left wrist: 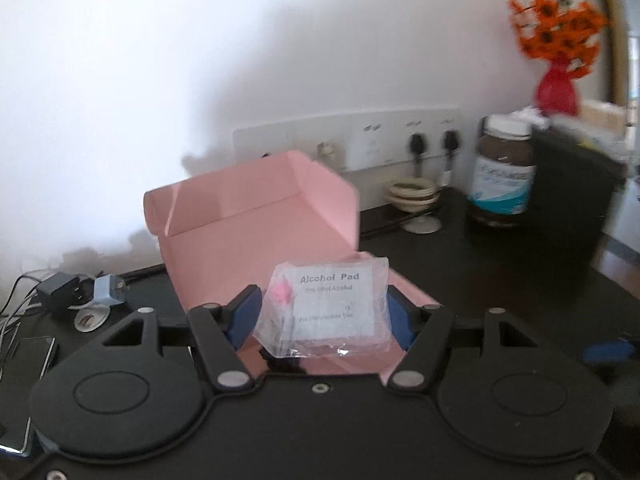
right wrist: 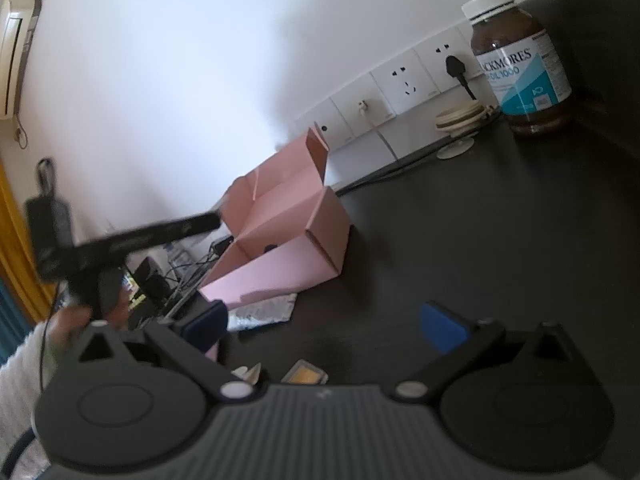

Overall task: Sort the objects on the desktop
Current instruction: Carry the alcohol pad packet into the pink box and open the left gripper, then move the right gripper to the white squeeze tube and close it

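My left gripper [left wrist: 322,316] is shut on a clear-wrapped pack labelled Alcohol Pad [left wrist: 332,308], with a blue pad pressing each side. The pack hangs just in front of an open pink cardboard box [left wrist: 256,240], whose lid stands up behind it. In the right wrist view the pink box [right wrist: 280,232] sits left of centre on the dark desk [right wrist: 460,240]. A silver foil packet [right wrist: 264,312] lies by the box's near flap. My right gripper [right wrist: 326,326] is open over bare desk, with nothing between its fingers.
A brown supplement bottle [left wrist: 504,172] [right wrist: 520,64], a coiled cable [left wrist: 412,196] and a black box [left wrist: 572,200] stand at the back right, below a red vase of orange flowers [left wrist: 556,60]. Chargers [left wrist: 60,292] and a phone [left wrist: 28,364] lie left. A sleeved hand [right wrist: 76,320] is at far left.
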